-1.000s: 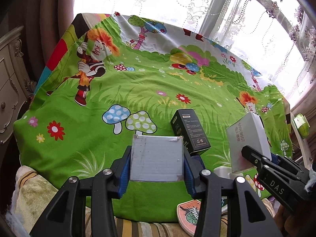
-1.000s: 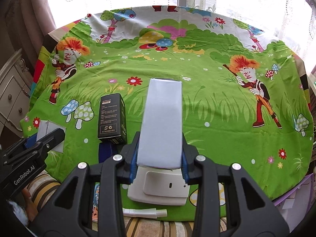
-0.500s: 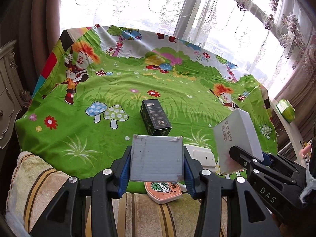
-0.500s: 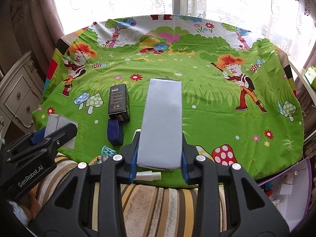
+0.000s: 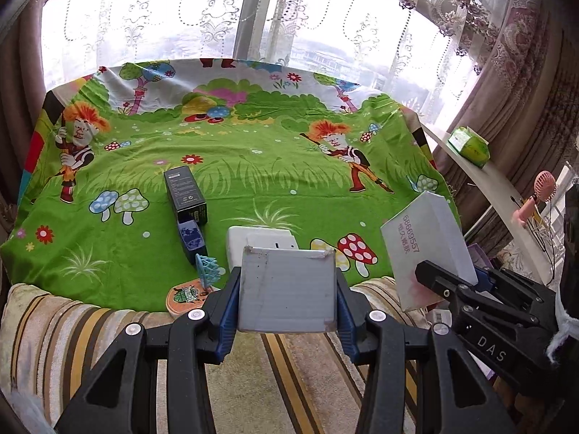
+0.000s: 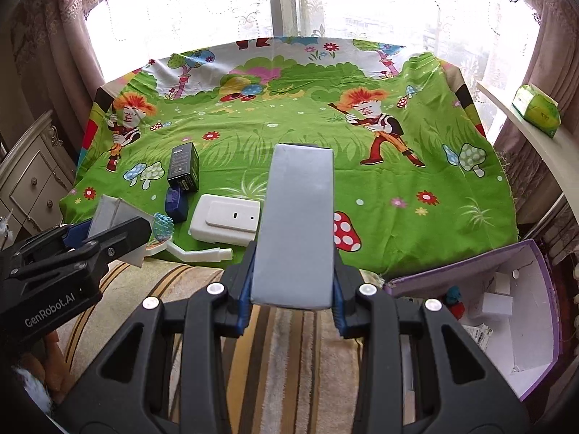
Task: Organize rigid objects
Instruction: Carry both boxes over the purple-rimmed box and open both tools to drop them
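Note:
My left gripper (image 5: 287,291) is shut on a flat grey-white square box (image 5: 287,289), held above the near edge of the bed. My right gripper (image 6: 292,282) is shut on a tall white box (image 6: 296,224); the same white box (image 5: 427,246) shows at the right of the left wrist view, with printed digits on its side. On the green cartoon sheet (image 5: 271,188) lie a black box (image 5: 184,195), a dark blue object (image 5: 191,240), a white flat device (image 6: 226,222), a white tube (image 6: 197,254) and a teal mesh piece (image 5: 207,267).
An open purple box (image 6: 506,311) holding small items sits low at the right, beside the bed. A striped blanket (image 5: 271,369) covers the near edge under both grippers. A dresser (image 6: 32,181) stands at the left. A white shelf (image 6: 521,123) at the right carries a green pack (image 6: 537,110).
Both grippers have pulled back from the bed and risen, each still holding its box. The sheet's objects now look farther away, and the purple box has come into the right wrist view.

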`<state>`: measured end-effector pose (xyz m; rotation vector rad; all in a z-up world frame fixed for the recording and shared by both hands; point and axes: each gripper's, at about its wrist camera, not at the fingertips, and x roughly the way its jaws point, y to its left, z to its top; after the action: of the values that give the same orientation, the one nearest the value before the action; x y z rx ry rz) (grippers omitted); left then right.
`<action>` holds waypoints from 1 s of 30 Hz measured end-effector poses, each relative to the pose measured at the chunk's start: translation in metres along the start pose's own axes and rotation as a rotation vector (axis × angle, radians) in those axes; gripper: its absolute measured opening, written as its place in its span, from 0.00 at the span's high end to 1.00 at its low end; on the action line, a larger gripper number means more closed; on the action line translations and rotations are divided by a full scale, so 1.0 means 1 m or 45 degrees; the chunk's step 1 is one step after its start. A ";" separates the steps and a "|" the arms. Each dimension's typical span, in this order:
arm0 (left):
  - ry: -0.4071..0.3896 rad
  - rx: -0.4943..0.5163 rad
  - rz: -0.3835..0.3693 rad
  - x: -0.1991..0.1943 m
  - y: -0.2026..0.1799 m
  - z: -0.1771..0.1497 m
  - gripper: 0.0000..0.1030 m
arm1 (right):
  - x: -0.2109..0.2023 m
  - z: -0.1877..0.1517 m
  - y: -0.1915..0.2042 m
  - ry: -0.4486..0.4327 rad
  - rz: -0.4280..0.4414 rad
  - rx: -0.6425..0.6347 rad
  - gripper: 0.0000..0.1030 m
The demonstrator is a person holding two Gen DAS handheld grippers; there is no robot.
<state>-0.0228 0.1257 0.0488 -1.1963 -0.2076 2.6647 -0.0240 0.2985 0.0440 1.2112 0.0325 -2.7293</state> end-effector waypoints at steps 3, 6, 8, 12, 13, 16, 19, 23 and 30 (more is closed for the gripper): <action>0.026 0.049 -0.038 0.002 -0.018 -0.004 0.55 | -0.011 -0.010 -0.025 -0.006 -0.037 0.045 0.62; 0.055 0.093 -0.076 0.005 -0.035 -0.007 0.55 | -0.021 -0.019 -0.052 -0.012 -0.071 0.099 0.62; 0.075 0.122 -0.106 0.007 -0.045 -0.009 0.55 | -0.026 -0.025 -0.070 -0.008 -0.104 0.128 0.62; 0.118 0.165 -0.162 0.013 -0.065 -0.013 0.55 | -0.035 -0.044 -0.112 0.010 -0.169 0.220 0.62; 0.128 0.177 -0.176 0.014 -0.070 -0.014 0.55 | -0.038 -0.049 -0.123 0.014 -0.185 0.245 0.62; 0.150 0.231 -0.204 0.018 -0.089 -0.018 0.55 | -0.043 -0.063 -0.151 0.031 -0.237 0.302 0.62; 0.157 0.305 -0.232 0.019 -0.111 -0.020 0.55 | -0.047 -0.078 -0.177 0.050 -0.288 0.364 0.62; 0.179 0.403 -0.275 0.022 -0.140 -0.026 0.55 | -0.052 -0.096 -0.205 0.072 -0.338 0.434 0.62; 0.211 0.523 -0.349 0.028 -0.179 -0.034 0.54 | -0.063 -0.111 -0.243 0.079 -0.404 0.530 0.62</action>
<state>0.0084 0.3070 0.0442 -1.1478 0.1824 2.2174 0.0628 0.5560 0.0051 1.5085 -0.3878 -3.0741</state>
